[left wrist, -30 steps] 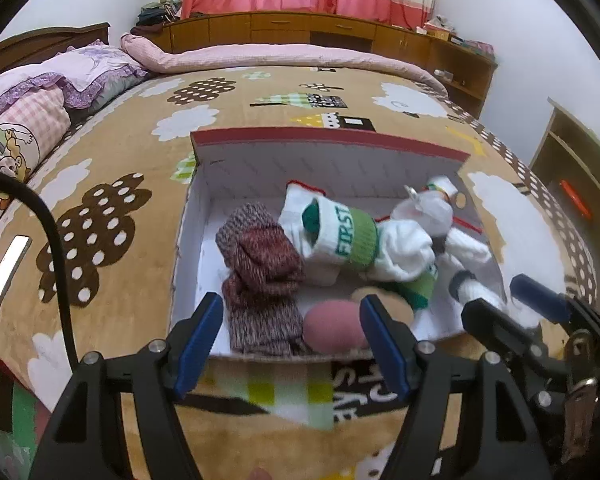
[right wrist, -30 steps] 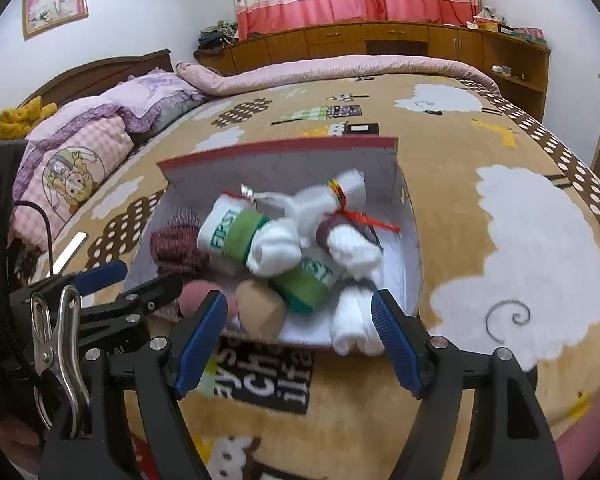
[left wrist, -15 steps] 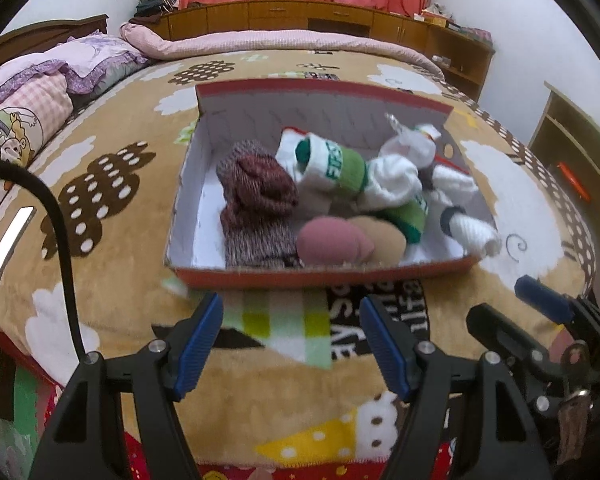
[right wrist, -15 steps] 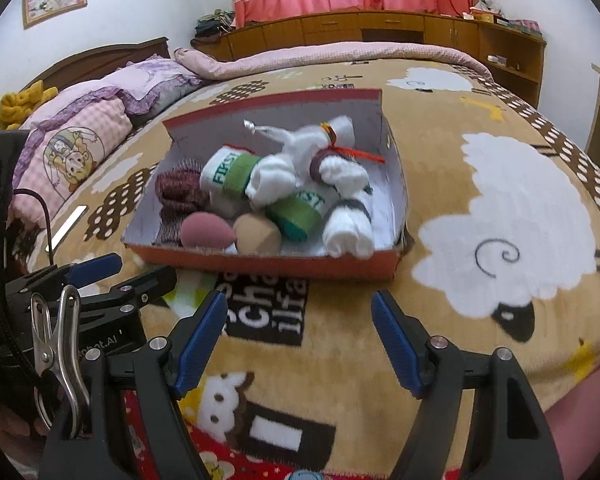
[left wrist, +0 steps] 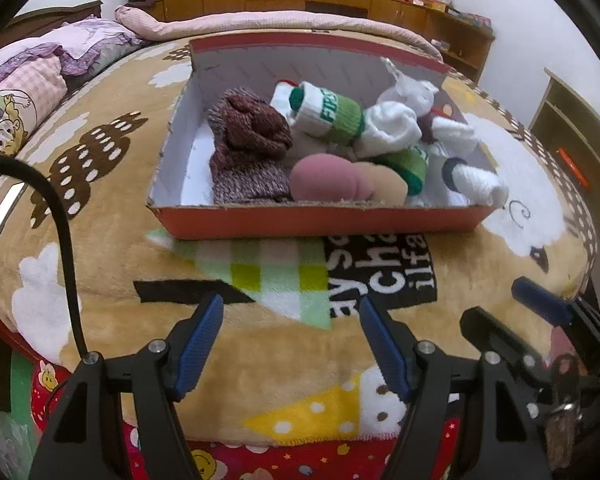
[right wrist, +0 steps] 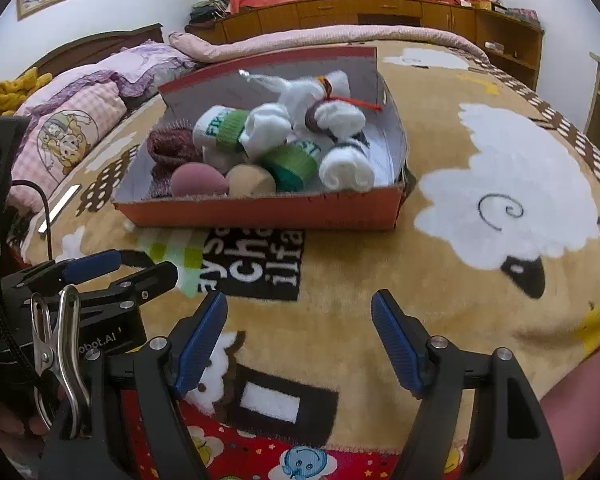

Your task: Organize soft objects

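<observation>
Red box of rolled socks lies beyond both spread, empty hand-held grippers.

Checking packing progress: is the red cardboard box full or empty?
Nearly full: the red cardboard box holds rolled socks across most of its floor.

Black clamp-style left gripper, right gripper; ribbed blue fingers; silver screws.

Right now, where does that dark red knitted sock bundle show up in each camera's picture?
Left wrist view: maroon knitted bundle, upper middle, at the box's left end.
Right wrist view: maroon knitted bundle, upper left, partly behind the pink sock ball.
Shared landmark: the orange box.
</observation>
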`<state>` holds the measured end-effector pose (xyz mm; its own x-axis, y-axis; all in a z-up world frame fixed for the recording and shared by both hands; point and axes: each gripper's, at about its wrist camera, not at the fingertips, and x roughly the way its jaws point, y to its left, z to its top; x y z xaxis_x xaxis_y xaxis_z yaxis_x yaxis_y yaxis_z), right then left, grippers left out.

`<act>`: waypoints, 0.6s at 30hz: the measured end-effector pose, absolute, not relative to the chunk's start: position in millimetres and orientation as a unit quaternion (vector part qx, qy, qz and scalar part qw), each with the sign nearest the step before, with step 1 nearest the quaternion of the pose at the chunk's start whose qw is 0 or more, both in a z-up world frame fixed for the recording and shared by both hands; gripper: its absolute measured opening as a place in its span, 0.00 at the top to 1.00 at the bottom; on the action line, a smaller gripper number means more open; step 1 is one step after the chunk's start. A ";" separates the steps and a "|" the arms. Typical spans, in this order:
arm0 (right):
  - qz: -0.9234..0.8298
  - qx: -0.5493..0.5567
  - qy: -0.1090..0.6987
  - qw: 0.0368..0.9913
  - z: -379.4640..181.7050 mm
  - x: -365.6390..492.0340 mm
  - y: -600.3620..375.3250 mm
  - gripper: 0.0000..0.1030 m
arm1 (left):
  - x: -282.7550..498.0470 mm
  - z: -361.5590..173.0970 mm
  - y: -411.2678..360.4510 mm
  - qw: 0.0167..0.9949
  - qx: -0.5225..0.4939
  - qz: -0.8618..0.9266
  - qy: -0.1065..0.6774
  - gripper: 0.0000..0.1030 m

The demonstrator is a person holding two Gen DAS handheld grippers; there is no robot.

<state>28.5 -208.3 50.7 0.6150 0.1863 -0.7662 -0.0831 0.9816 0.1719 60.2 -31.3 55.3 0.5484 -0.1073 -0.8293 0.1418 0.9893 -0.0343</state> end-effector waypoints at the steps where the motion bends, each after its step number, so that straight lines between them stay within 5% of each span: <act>1: 0.074 0.063 0.434 0.896 49.2 27.9 -209.0 0.26 | 60.6 54.0 -31.8 0.879 0.019 -0.072 0.472 0.28; 18: 0.067 0.074 0.453 0.886 30.5 30.4 -211.8 0.26 | 64.2 34.6 -29.2 0.867 0.016 -0.069 0.493 0.28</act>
